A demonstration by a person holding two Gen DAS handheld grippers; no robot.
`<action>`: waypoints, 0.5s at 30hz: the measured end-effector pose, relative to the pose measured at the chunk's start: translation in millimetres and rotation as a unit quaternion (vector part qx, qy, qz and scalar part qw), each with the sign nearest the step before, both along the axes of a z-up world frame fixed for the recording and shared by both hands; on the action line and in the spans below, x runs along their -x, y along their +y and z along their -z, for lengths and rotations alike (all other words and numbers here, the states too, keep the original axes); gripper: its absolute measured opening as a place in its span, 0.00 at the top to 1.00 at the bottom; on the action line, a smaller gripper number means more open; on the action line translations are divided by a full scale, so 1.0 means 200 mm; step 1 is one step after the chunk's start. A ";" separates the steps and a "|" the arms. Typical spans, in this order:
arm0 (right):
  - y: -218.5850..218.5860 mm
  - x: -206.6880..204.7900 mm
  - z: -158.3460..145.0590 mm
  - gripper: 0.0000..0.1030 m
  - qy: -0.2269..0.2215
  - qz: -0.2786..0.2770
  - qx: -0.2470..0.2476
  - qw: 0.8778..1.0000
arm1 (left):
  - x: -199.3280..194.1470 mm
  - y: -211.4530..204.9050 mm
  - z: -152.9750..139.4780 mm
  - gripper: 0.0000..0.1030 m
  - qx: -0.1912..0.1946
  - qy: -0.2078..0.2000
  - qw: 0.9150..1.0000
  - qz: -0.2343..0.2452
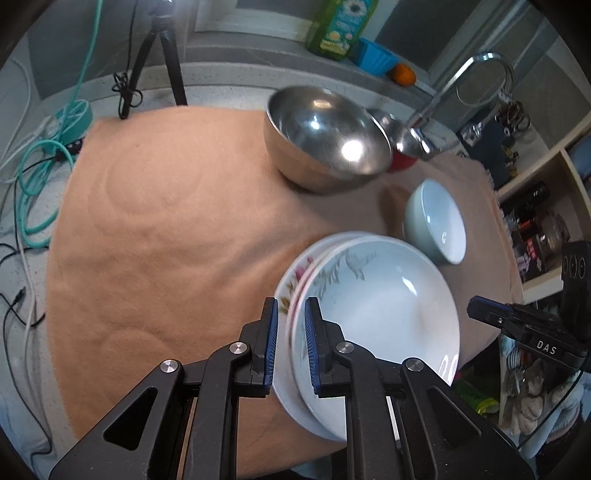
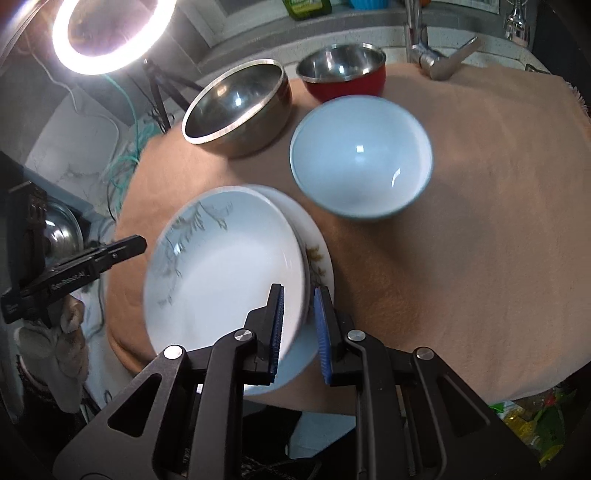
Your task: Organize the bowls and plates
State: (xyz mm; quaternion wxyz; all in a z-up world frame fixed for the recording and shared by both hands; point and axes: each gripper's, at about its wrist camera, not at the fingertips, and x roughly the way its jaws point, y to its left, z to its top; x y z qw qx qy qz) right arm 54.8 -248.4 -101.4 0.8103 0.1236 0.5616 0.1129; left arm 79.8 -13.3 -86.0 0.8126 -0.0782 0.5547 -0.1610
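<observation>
Two stacked plates lie at the front edge of the peach cloth (image 1: 166, 221). The top plate (image 1: 380, 295) (image 2: 221, 266) is white with a grey leaf print. The floral plate (image 1: 291, 284) (image 2: 317, 258) under it shows only at its rim. My left gripper (image 1: 291, 321) is shut on the stack's left rim, and my right gripper (image 2: 299, 317) is shut on the opposite rim. Each gripper also shows at the edge of the other's view: the right gripper (image 1: 476, 308) and the left gripper (image 2: 136, 243). Behind the plates stand a pale blue bowl (image 1: 436, 221) (image 2: 360, 155), a large steel bowl (image 1: 328, 140) (image 2: 240, 107) and a red bowl (image 2: 343, 74).
A chrome faucet (image 1: 461, 85) (image 2: 424, 48) rises behind the bowls. A lit ring light (image 2: 110, 33) on a tripod (image 1: 159, 62) stands at the back left, beside teal cable (image 1: 55, 147). Shelves (image 1: 535, 206) with clutter are on the right. A green bottle (image 1: 340, 26) sits on the ledge.
</observation>
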 end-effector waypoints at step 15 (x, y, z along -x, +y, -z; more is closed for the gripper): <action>-0.02 -0.35 -0.20 0.65 -0.048 0.035 -0.063 0.996 | -0.45 0.07 -0.07 0.87 0.018 -0.026 0.999 -0.041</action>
